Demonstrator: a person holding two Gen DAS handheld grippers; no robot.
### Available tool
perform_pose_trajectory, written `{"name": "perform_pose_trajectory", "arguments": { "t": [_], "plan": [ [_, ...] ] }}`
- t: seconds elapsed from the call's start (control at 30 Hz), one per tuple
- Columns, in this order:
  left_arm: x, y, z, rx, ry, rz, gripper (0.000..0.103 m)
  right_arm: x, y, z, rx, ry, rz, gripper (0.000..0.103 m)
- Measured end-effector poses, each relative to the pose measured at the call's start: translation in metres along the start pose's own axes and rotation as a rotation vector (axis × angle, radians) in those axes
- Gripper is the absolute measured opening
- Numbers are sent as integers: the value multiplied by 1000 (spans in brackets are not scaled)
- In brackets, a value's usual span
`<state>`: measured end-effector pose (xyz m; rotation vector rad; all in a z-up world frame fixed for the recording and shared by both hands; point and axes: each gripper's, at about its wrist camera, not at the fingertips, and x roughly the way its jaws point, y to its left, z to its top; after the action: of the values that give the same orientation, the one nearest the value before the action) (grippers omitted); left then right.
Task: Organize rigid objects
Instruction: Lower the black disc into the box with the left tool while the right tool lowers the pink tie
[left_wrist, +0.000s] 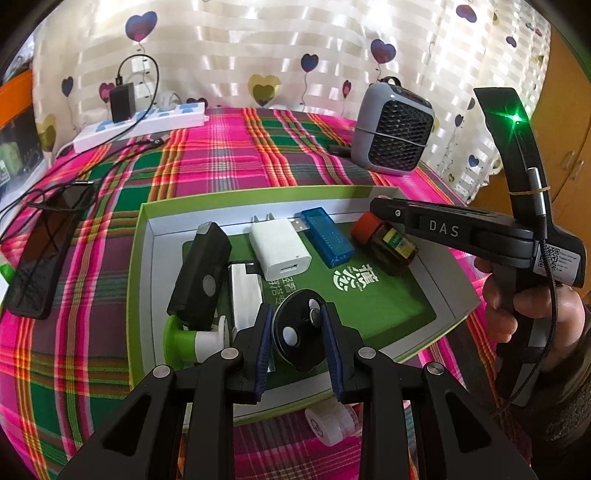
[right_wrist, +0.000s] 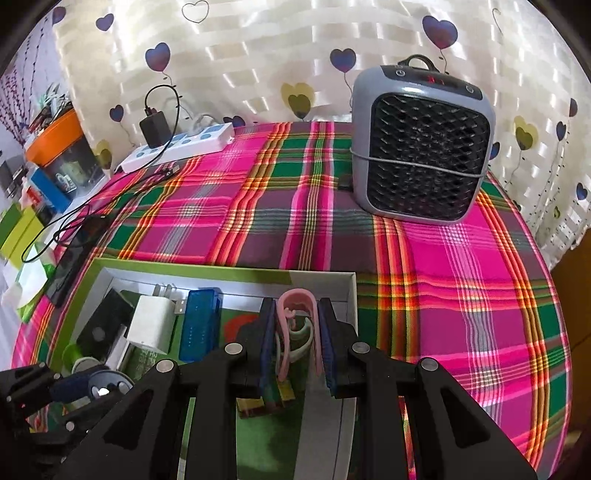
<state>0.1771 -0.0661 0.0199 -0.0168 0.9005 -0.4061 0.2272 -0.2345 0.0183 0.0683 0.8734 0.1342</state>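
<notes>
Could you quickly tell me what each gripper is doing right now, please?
Left gripper: closed on a black disc above the green box.
Right gripper: closed on a pink clip over the same box.

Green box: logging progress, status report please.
Left gripper shut on black disc. Right gripper shut on pink clip, over green box. Nothing blocking.

Both fisheye views ride on a hand-held gripper and look steeply down and forward at close range, the left over the near-left end of the green box (left_wrist: 140, 258), the right over its right end, sharing the box (right_wrist: 88, 291), plaid table (right_wrist: 461, 295), heater (right_wrist: 421, 147) and curtain.
</notes>
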Motion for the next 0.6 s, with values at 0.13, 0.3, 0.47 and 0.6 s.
{"name": "perform_pose_trajectory", "arguments": {
  "t": [0.13,0.3,0.47,0.6],
  "plan": [
    [1,0,1,-1,-2,-2,25,2,0,0,-1,2,1,24],
    [5,0,0,-1,9,-4,25,2,1,0,-1,2,5,24],
    [8,-1,-1,-5,18,-7,25,3,2,0,-10,-1,4,24],
    [8,-1,-1,-2,19,-9,26,4,2,0,-11,-2,5,24]
  ]
}}
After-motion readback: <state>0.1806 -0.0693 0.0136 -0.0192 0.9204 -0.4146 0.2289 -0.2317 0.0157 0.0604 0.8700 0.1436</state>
